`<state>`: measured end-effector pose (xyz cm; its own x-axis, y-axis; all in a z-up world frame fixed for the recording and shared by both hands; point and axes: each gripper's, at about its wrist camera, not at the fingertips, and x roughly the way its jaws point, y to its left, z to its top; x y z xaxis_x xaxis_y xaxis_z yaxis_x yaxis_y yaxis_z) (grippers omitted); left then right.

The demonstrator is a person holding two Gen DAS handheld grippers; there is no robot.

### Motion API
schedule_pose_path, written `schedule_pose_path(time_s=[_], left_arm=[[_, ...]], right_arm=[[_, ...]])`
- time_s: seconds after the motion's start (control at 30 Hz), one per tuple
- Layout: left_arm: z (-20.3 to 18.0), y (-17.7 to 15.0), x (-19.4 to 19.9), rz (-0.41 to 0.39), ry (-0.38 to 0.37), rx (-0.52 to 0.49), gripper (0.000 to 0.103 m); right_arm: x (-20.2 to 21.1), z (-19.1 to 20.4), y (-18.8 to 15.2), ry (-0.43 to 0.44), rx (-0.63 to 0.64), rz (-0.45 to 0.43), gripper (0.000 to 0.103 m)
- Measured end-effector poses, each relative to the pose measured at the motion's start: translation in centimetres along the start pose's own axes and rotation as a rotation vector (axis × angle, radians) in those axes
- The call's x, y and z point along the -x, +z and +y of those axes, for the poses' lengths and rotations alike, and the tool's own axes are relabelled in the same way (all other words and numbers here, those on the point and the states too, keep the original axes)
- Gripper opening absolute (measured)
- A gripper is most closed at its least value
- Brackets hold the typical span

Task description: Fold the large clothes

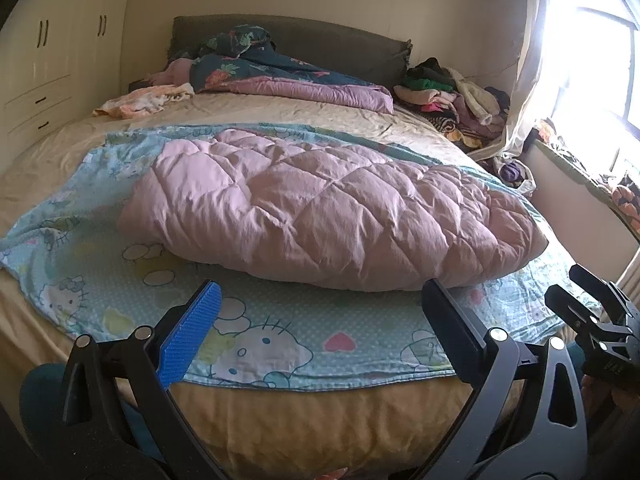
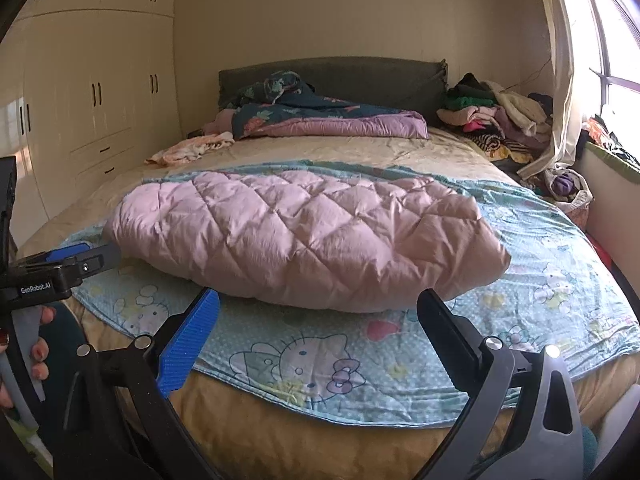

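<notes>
Lying in the middle of both frames, the pink quilt [image 1: 320,208] is folded into a thick, puffy bundle on top of a light blue cartoon blanket [image 1: 280,340], which is spread flat over the near half of the bed [image 1: 320,420]. In the left wrist view the left gripper [image 1: 320,336] fills the bottom of the frame with its jaws wide apart and nothing between them; its blue finger [image 1: 192,336] is at lower left and its black finger [image 1: 452,332] at lower right, both above the near edge of the blanket. Part of the right gripper [image 1: 600,332] shows at the right edge of this view. In the right wrist view the right gripper [image 2: 320,340] is also spread wide with nothing held, near the front side of the quilt but not touching it. The left gripper [image 2: 60,268] appears at the left edge there, with a hand [image 2: 24,360] around its handle. At the top center of the frames a dark floral blanket [image 1: 280,68] lies crumpled near the headboard [image 1: 340,40]. A pile of clothes [image 1: 452,96] sits at the upper right, beside the window [image 1: 600,60], and a cream wardrobe [image 1: 60,60] stands at the upper left.
</notes>
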<state>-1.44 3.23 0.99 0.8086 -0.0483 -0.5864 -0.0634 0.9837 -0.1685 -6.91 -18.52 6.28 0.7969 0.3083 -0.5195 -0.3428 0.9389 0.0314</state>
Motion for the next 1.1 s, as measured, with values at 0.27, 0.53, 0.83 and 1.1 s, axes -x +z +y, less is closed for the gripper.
schedule_pose_path(time_s=[0.27,0.53,0.83,1.1], left_arm=[[0.01,-0.09,-0.13,0.012,0.002,0.0,0.094],[0.0,-0.09,-0.11,0.015,0.001,-0.002,0.094],[-0.06,-0.01,0.0,0.011,0.007,-0.004,0.094],[-0.03,0.04,0.1,0.012,0.009,-0.004,0.094]], right_arm=[[-0.29,0.12,0.04,-0.001,0.002,0.007,0.099],[-0.23,0.21,-0.02,-0.001,0.002,0.007,0.099],[0.04,-0.05,-0.28,-0.005,-0.001,0.003,0.099],[0.17,-0.13,-0.14,-0.007,0.002,-0.001,0.099]])
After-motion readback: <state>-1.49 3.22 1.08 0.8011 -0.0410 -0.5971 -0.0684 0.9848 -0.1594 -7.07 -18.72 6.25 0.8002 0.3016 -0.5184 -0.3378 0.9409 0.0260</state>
